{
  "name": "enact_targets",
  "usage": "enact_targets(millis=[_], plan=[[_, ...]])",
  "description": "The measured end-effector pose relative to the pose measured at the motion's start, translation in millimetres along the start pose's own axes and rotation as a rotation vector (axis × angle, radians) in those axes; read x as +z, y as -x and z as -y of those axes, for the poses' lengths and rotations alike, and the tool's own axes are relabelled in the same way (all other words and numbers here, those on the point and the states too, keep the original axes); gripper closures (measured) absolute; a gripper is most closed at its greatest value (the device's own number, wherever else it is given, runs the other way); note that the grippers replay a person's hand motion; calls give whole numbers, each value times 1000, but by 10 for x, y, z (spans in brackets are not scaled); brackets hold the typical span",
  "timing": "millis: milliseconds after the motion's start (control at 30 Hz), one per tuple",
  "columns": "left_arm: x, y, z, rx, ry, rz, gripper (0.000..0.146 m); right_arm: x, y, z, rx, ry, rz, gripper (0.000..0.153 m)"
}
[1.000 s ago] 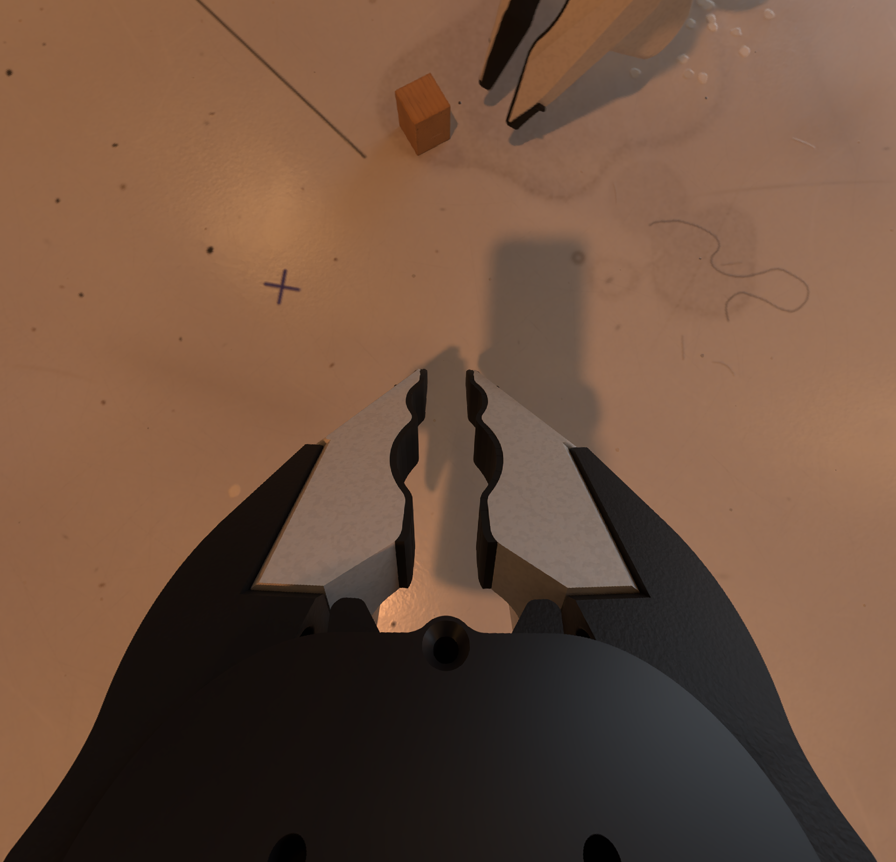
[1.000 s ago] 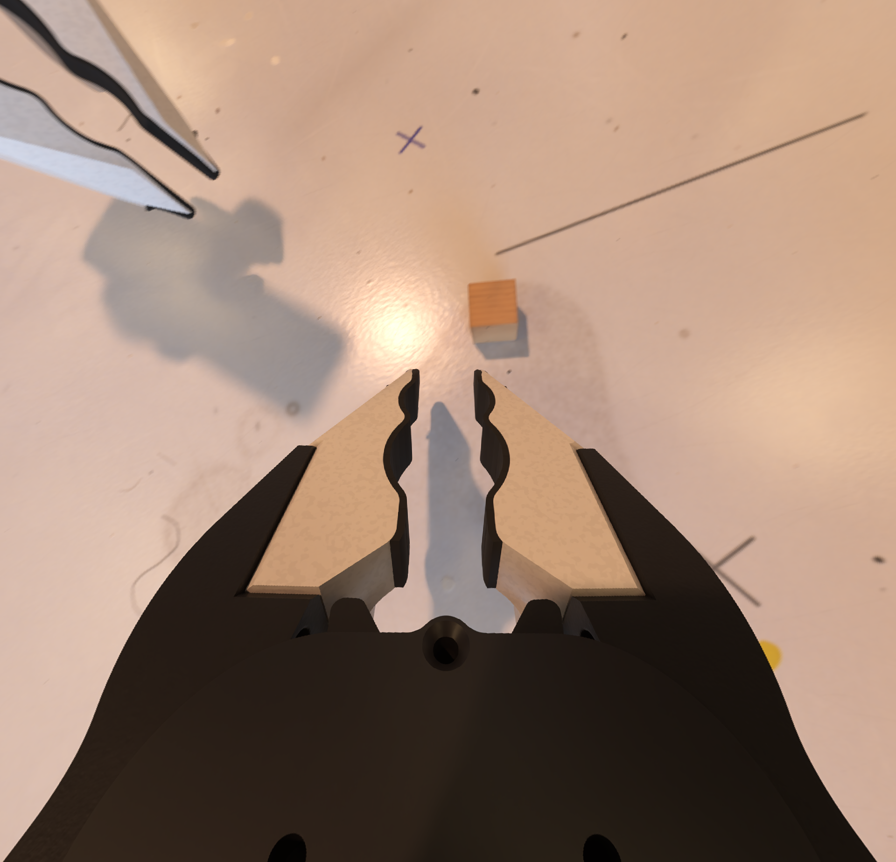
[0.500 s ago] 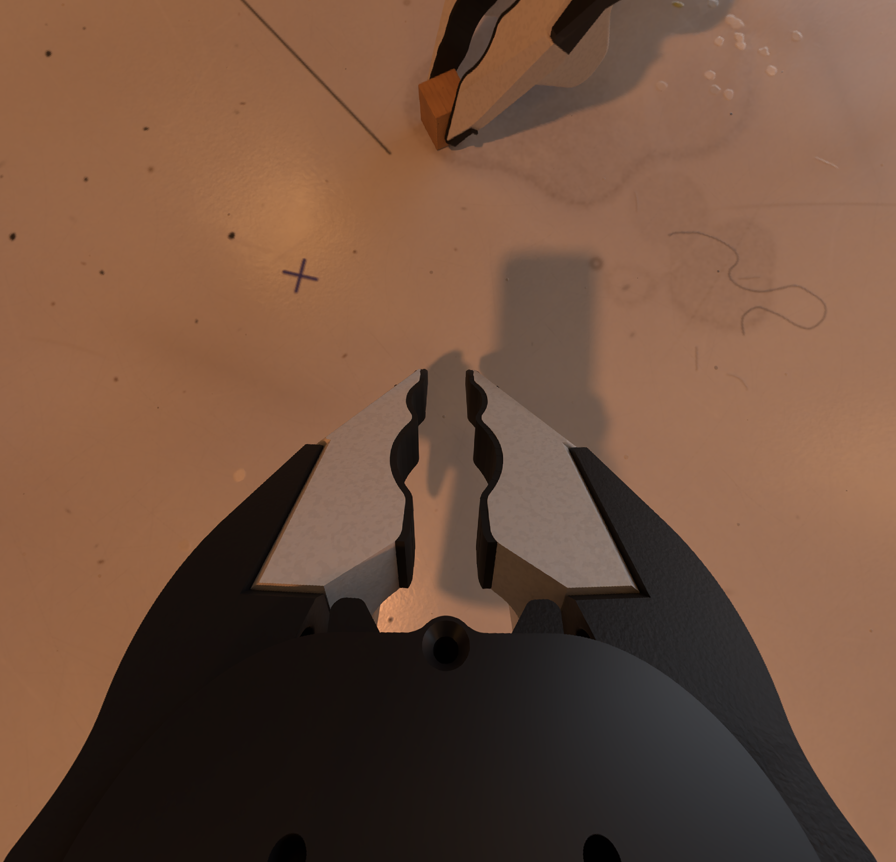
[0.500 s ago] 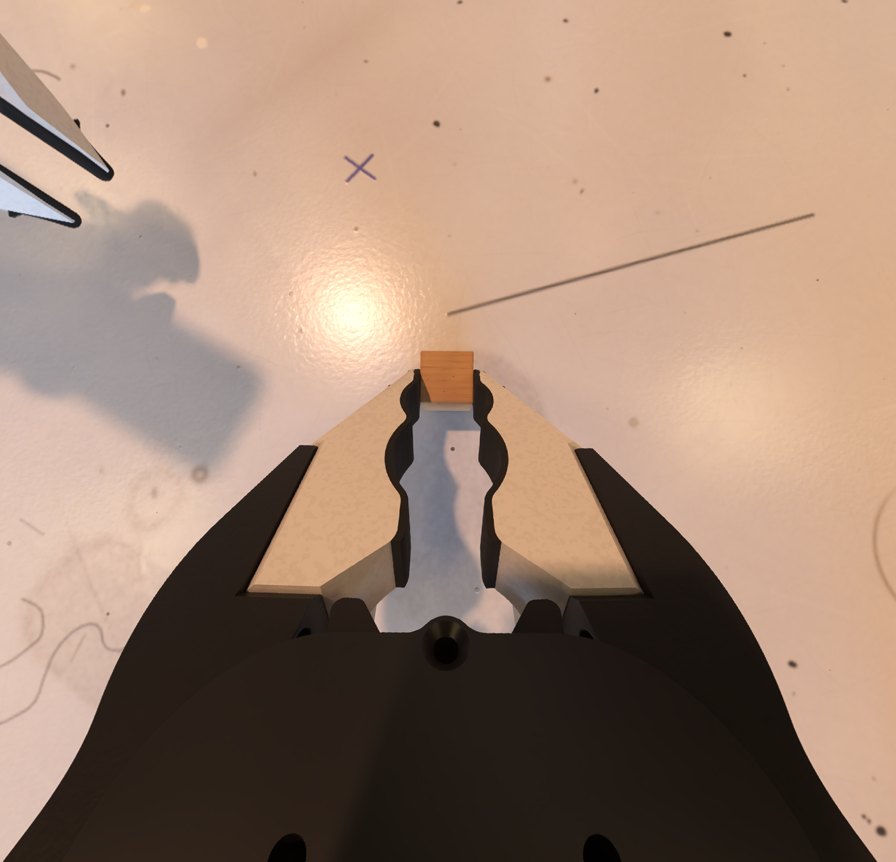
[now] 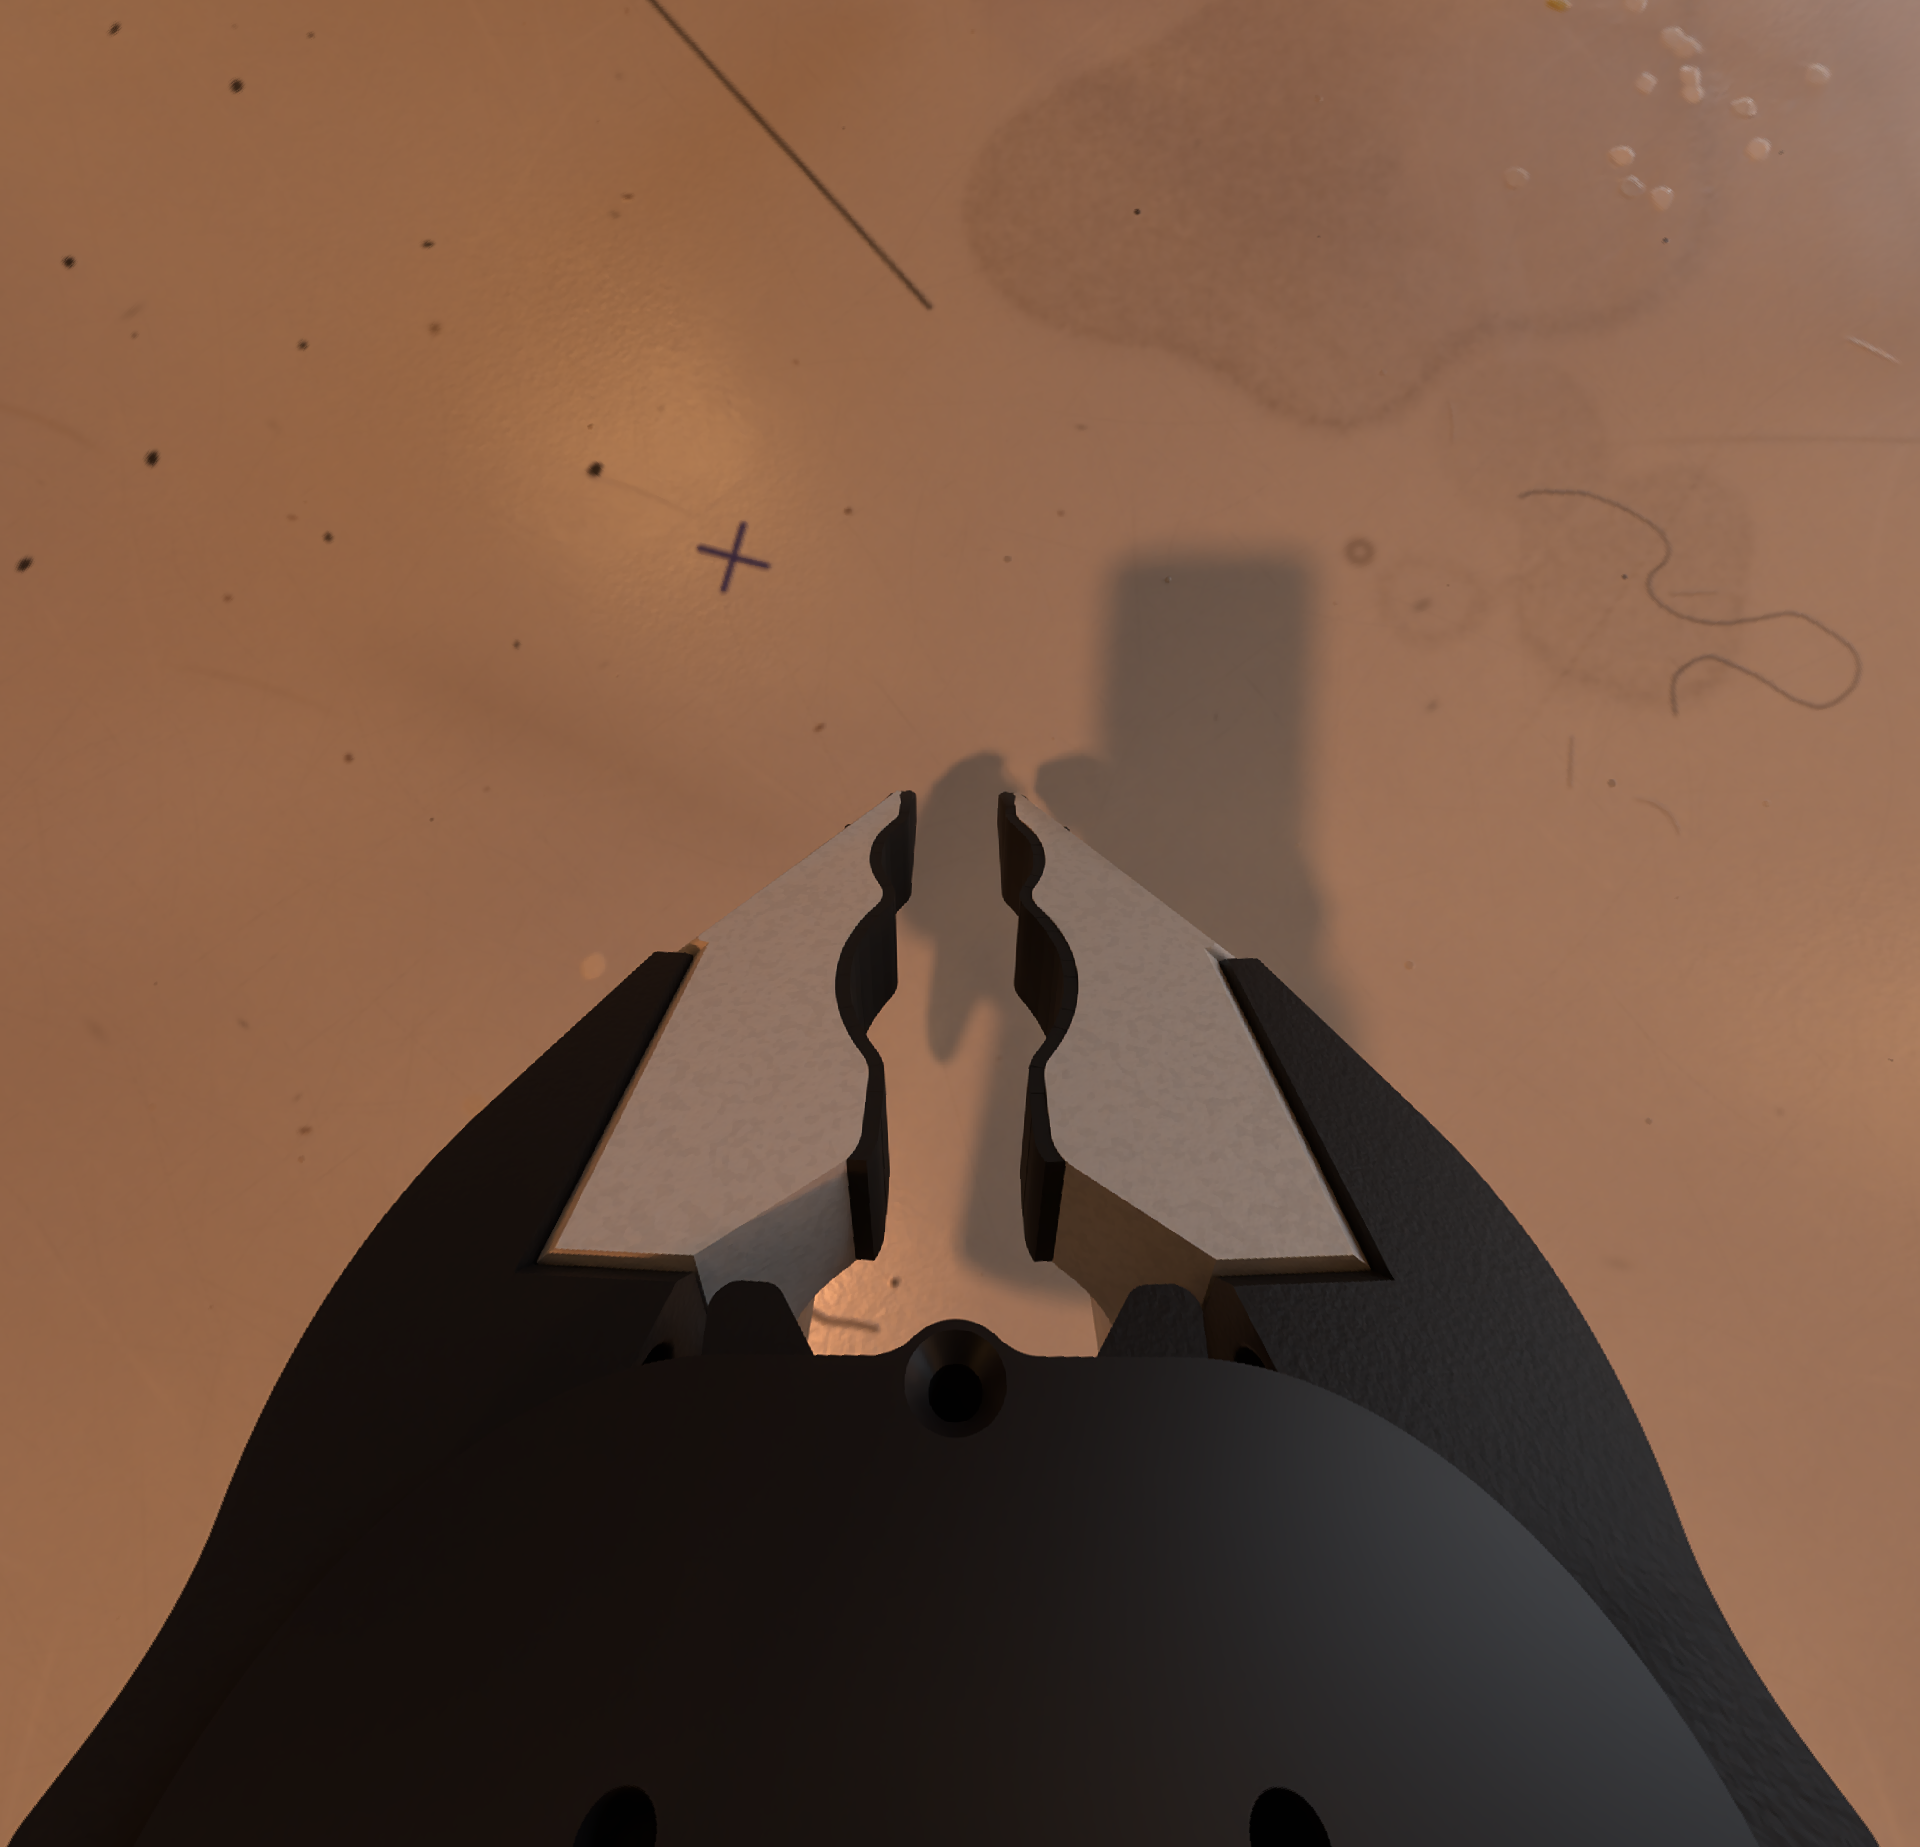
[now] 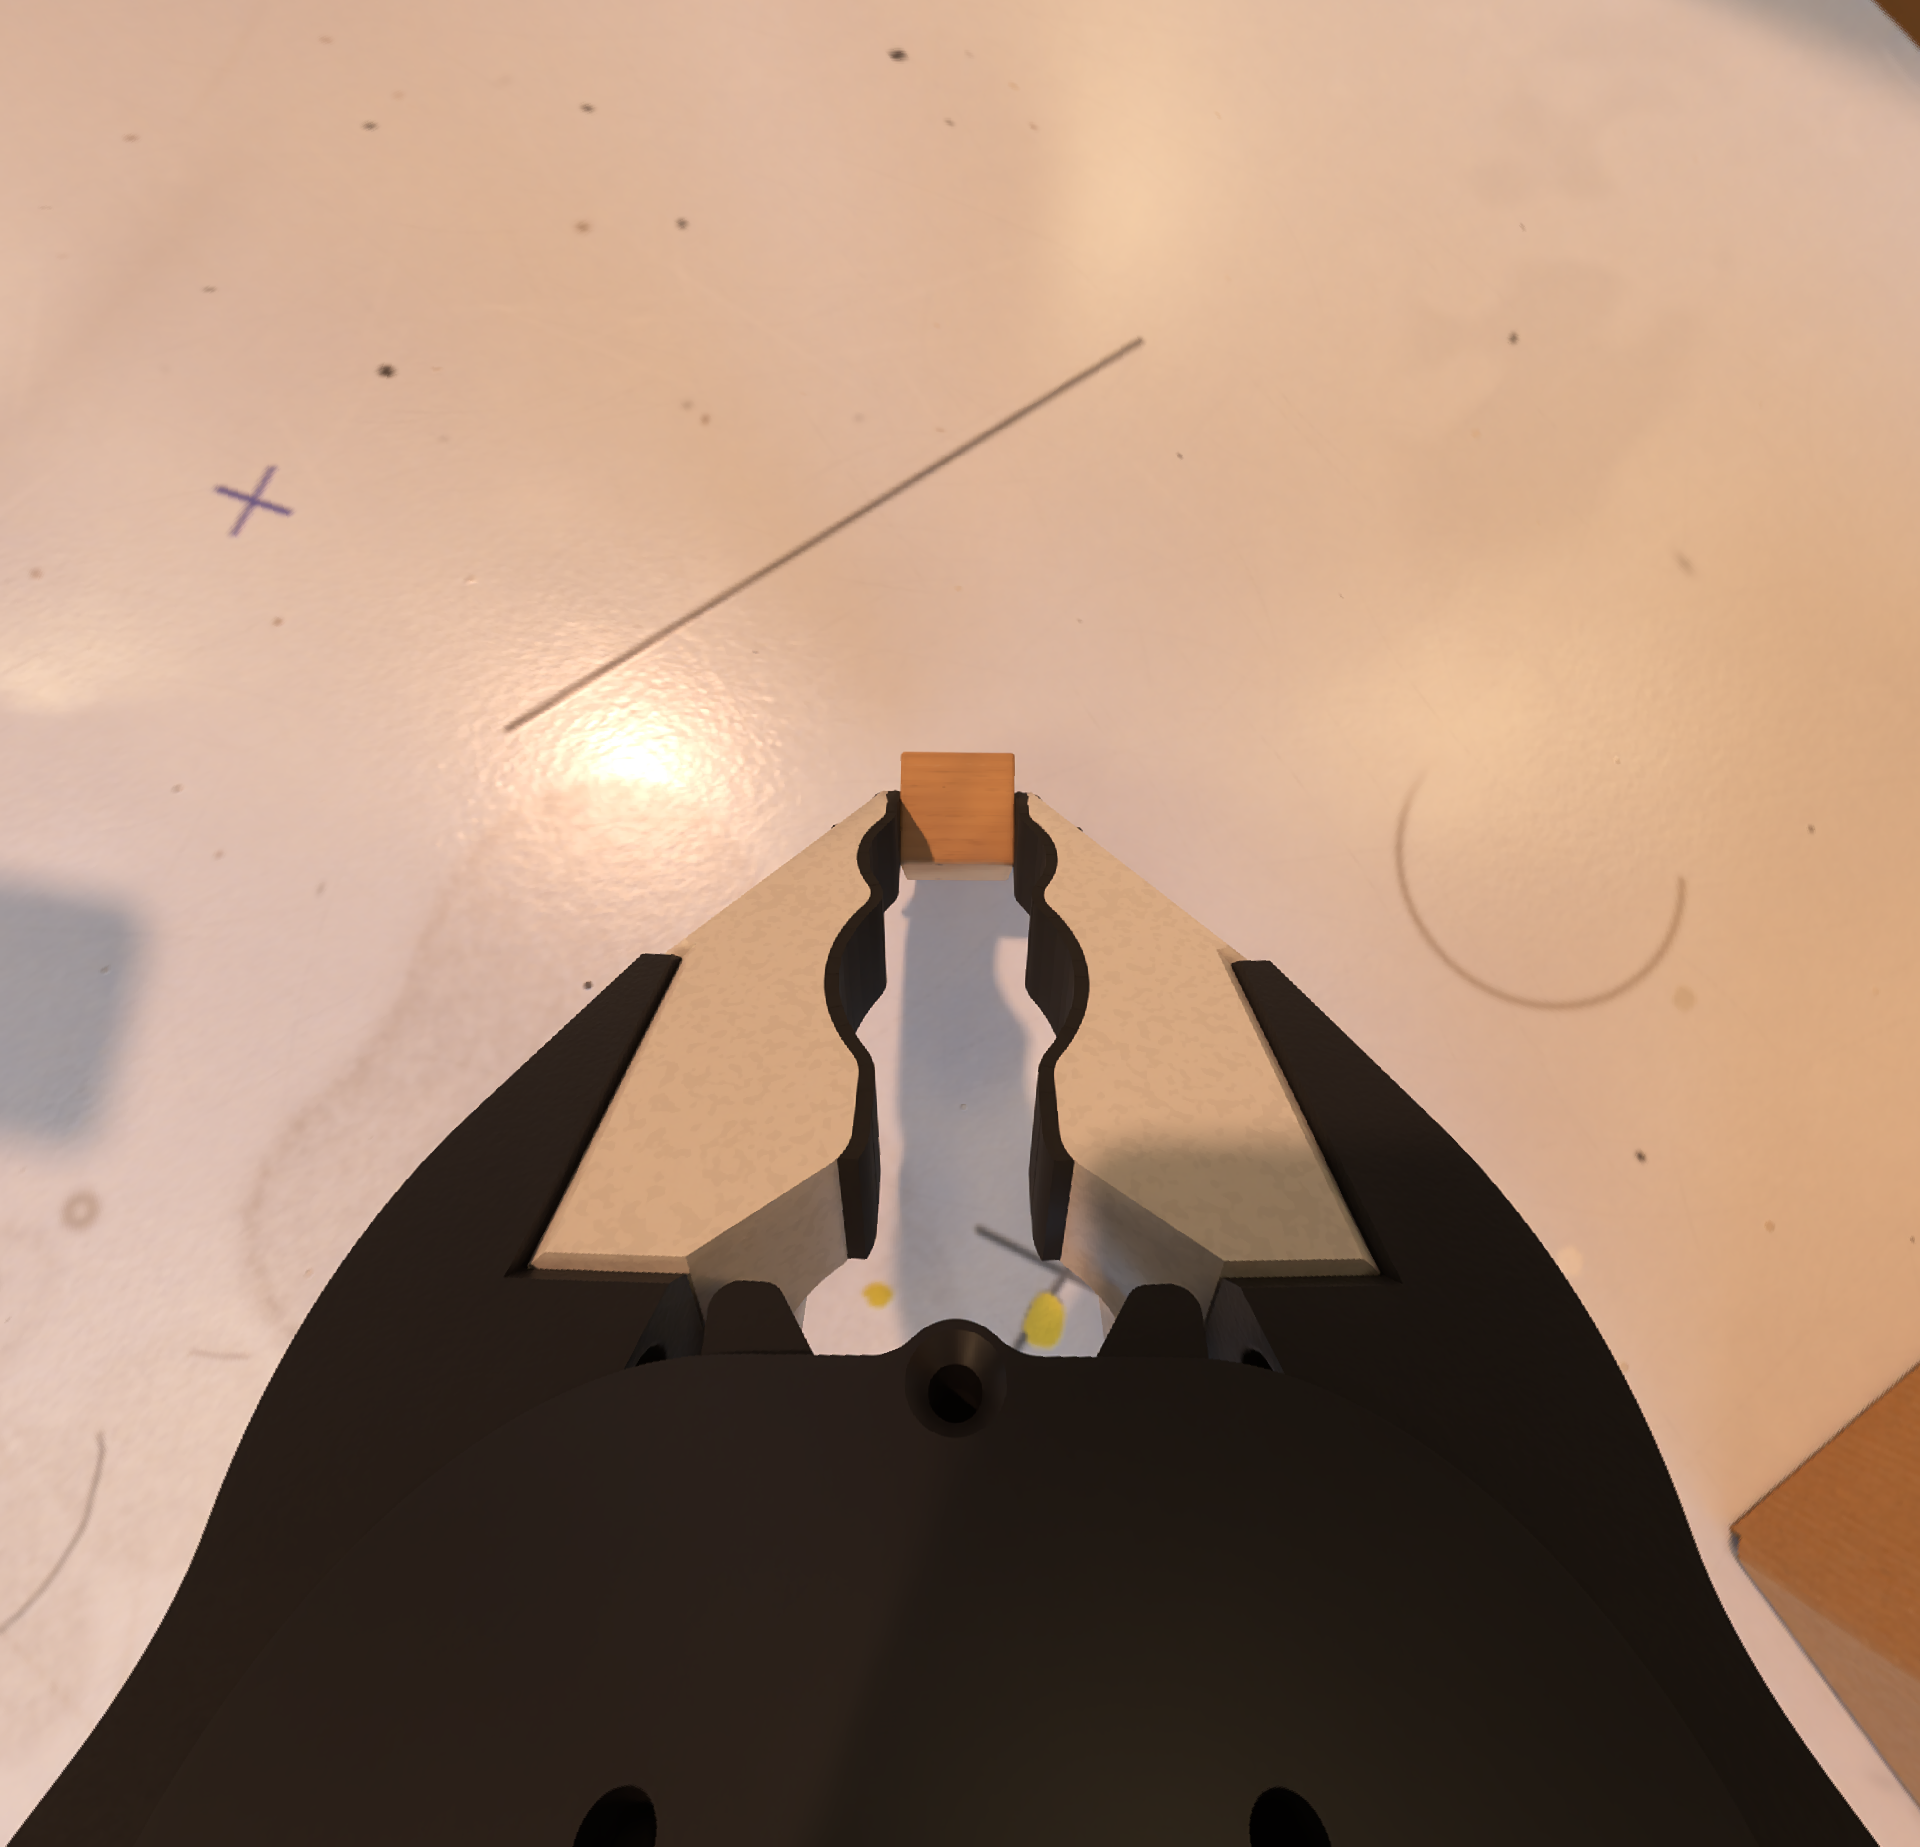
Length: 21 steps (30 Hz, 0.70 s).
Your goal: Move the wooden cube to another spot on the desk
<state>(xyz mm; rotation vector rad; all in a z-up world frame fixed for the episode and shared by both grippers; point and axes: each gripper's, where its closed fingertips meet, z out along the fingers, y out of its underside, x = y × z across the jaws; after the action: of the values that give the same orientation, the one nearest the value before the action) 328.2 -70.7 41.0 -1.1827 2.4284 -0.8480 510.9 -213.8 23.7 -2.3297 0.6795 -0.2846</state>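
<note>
On the left, my left gripper (image 5: 956, 800) hangs over bare table (image 5: 312, 758), jaws slightly parted and empty, near a blue cross mark (image 5: 734, 557). I'd leave it idle there. To the right, my right gripper (image 6: 956, 810) has its jaws clenched on the wooden cube (image 6: 957, 808), pinched at the very tips and, judging by the shadow beneath, lifted off the table. With so shallow a hold, I'd carry it slowly and level, clear of the brown block (image 6: 1849, 1589) at near right, lowering until it sits flat before letting go.
</note>
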Motion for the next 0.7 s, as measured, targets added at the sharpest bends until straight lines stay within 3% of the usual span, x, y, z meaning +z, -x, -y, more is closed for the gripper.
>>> enact_targets(millis=[233, 400, 700], plan=[[-47, 82, -34, -7, 6, 22, 130, 89, -57, -79, 49, 64, -49, 129], [-108, 135, -64, -16, 1, 41, 130, -13, 3, 24, 73, 7, -37, 123], [-207, 283, -154, -37, 6, 71, 130, -325, 505, 130, -9, -66, 52, 121]])
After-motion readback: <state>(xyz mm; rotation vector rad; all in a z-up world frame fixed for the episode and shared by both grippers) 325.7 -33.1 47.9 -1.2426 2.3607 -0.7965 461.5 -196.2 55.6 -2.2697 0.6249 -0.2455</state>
